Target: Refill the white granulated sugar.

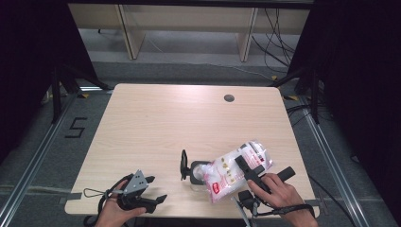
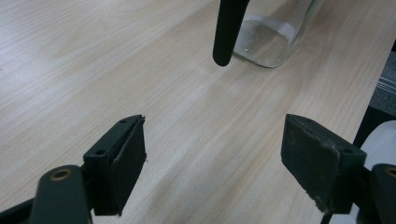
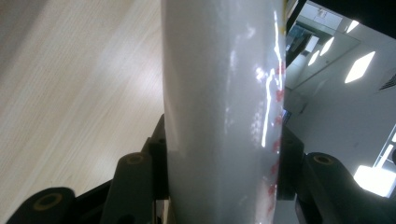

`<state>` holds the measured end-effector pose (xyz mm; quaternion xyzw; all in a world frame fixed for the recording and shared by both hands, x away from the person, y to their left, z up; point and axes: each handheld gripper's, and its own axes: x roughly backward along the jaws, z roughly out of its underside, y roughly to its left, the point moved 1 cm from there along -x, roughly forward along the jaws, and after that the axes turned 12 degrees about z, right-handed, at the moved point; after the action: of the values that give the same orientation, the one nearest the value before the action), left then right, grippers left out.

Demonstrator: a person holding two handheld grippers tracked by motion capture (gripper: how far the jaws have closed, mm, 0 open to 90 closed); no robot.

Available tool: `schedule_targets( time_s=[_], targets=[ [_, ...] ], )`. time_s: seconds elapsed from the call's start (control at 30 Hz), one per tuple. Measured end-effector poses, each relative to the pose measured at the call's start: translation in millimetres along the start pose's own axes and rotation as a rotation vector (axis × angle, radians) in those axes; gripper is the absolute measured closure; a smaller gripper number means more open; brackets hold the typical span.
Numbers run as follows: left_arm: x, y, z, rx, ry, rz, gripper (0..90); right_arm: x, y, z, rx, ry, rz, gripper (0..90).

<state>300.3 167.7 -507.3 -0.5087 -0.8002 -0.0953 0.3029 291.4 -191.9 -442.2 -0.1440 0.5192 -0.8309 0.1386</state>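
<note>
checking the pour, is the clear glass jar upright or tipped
Upright: the clear glass jar stands on its base on the wooden table, beneath the tilted white plastic bag.

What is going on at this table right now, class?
A person is working with a claw in each hand. The right claw is shut on a white plastic bag with red print, tilting it toward a clear glass jar whose dark hinged lid stands open. A little white powder already lies in the jar's bottom. The left claw hovers open and empty near the table's front edge, pointing toward the jar.
</note>
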Motion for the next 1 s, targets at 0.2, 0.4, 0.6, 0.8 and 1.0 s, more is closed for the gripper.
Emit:
schedule_targets(
  time_s=[0.2, 0.4, 0.6, 0.8, 1.0],
  targets=[
    [-1.1, -1.6, 0.3, 0.023, -0.015, 0.000, 21.7, -0.2, 0.0, -0.1, 0.004, 0.000, 0.003, 55.7],
    [-1.3, -1.7, 0.2, 0.025, -0.019, -0.001, 21.7, -0.6, 0.2, 0.0, 0.006, -0.001, 0.003, 55.8],
    [-0.8, -1.5, 0.1, 0.019, -0.018, -0.004, 21.7, -0.9, 1.0, 0.2, -0.002, -0.002, 0.004, 55.8],
    [0.0, -0.1, -0.1, -0.001, -0.003, 0.000, 21.7, -1.0, 0.9, 0.4, -0.001, -0.003, 0.005, 55.8],
    [-1.2, -0.8, -0.1, 0.012, -0.016, 0.000, 21.7, -0.8, -1.2, 0.6, 0.028, 0.002, 0.000, 56.0]
  ],
)
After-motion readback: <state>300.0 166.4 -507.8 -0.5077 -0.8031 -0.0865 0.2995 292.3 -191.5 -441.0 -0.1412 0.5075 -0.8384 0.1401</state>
